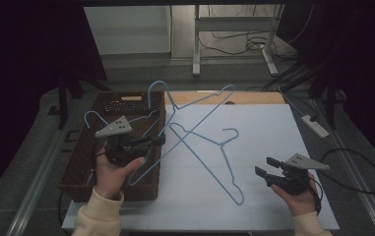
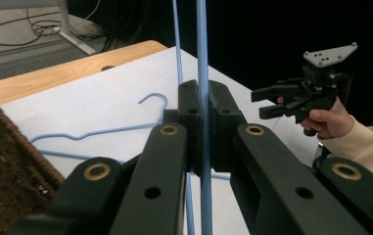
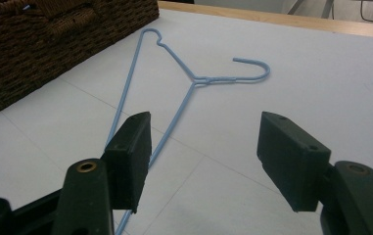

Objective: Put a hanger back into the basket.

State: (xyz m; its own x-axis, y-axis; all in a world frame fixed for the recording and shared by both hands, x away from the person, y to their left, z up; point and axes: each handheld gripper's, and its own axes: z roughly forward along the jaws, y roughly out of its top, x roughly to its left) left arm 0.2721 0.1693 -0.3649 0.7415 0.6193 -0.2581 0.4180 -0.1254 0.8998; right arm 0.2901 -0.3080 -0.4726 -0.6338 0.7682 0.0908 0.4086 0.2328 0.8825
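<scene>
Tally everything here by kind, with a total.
Basket: 1
Blue hangers: 3 (one clamped, one lying flat, one in the basket)
Hand-held grippers: 2 (left, right)
Total: 6

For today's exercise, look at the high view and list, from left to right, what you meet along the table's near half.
Brown wicker basket → left hand-held gripper, shut on a blue wire hanger → second blue hanger lying flat on the white table → right hand-held gripper, jaws open and empty.
</scene>
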